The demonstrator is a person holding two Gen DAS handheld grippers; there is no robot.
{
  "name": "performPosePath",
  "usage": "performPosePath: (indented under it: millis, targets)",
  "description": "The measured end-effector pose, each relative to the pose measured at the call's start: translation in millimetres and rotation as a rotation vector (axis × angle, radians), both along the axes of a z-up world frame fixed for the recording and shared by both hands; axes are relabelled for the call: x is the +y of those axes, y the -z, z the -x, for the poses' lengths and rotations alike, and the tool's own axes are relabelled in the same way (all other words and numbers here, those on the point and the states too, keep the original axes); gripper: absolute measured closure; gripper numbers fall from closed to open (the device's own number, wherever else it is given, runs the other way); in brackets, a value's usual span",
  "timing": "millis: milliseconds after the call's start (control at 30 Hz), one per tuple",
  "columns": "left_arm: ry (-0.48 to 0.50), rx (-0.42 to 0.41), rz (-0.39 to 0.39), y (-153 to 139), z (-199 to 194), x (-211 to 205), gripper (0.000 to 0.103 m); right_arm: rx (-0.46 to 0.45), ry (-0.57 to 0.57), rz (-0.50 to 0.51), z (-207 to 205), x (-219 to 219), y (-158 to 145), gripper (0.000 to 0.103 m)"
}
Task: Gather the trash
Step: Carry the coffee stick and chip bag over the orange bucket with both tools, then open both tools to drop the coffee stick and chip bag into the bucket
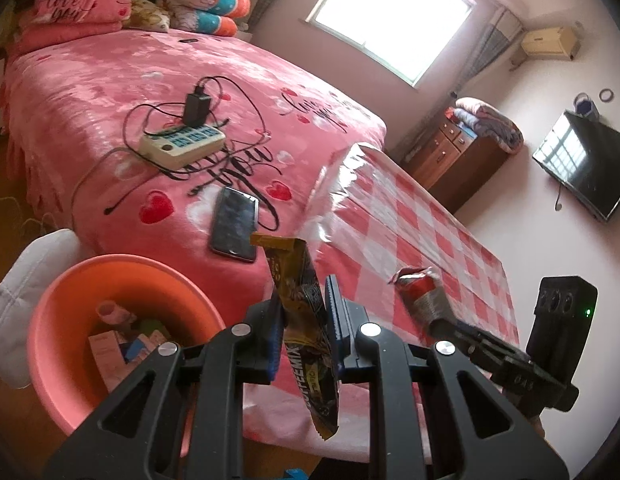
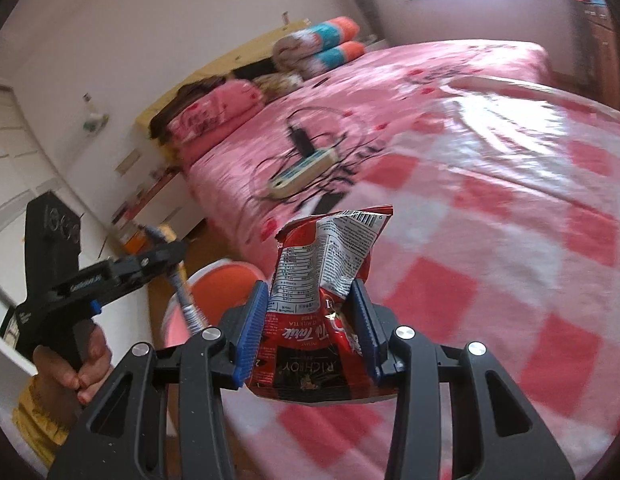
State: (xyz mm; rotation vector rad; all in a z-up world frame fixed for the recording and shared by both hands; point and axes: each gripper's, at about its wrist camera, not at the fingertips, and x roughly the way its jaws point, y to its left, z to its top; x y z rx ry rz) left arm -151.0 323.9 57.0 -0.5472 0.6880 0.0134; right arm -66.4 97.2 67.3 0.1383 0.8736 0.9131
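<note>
My left gripper [image 1: 303, 308] is shut on a yellow and black coffee-mix sachet [image 1: 305, 320], held upright just right of a salmon-pink waste bin [image 1: 69, 344] that holds several wrappers and small boxes. My right gripper [image 2: 310, 312] is shut on a crumpled red milk-tea packet [image 2: 326, 280], held above the red-checked table [image 2: 490, 280]. The right gripper and its red packet [image 1: 420, 288] also show in the left wrist view. The left gripper [image 2: 161, 256] with its sachet shows in the right wrist view, above the bin [image 2: 225, 280].
A pink bed [image 1: 149, 100] carries a power strip with charger and cables [image 1: 181, 140] and a phone [image 1: 235, 224]. A white cushion [image 1: 25, 280] lies beside the bin. A wooden dresser [image 1: 450, 152] and a wall TV [image 1: 582, 168] stand beyond the table.
</note>
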Motion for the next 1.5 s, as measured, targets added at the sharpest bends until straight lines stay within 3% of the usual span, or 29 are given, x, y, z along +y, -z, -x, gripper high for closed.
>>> performPosePath:
  millis: [367,833,967,1067,1100,1167,1267,1300,1333,1500]
  targets:
    - [-0.095,0.000,-0.008,5.6,30.0,47.1,0.082,-0.011,-0.194,0.052,31.9,85.6,-0.1,0.059]
    - [-0.174,0.099,-0.019,45.1,48.4,92.2,0.082,-0.047,-0.333,0.147,61.3,153.5,15.9,0.059]
    - [-0.182,0.130,-0.019,58.8,49.2,100.3,0.082,-0.066,-0.355,0.178,68.9,165.5,25.2,0.053]
    - [-0.200,0.155,-0.020,69.9,50.9,107.0,0.079,-0.073,-0.345,0.158,69.4,161.4,27.5,0.038]
    - [-0.202,0.158,-0.018,72.3,51.1,108.4,0.074,-0.078,-0.329,0.151,67.8,157.8,26.0,0.030]
    - [-0.213,0.169,-0.027,75.9,51.5,109.8,0.058,-0.092,-0.296,0.130,63.8,148.4,19.7,0.027]
    - [-0.237,0.148,-0.091,72.0,53.9,106.8,0.042,-0.127,-0.234,0.115,57.1,134.1,11.4,0.018]
    - [-0.243,0.143,-0.115,69.7,53.5,104.8,0.031,-0.148,-0.205,0.114,55.9,127.1,7.6,0.017]
    - [-0.251,0.137,-0.146,66.5,53.0,102.2,0.026,-0.160,-0.186,0.113,54.1,122.7,5.3,0.016]
    - [-0.249,0.125,-0.245,53.4,45.9,87.3,0.019,-0.200,-0.092,0.112,43.9,97.2,-1.5,0.014]
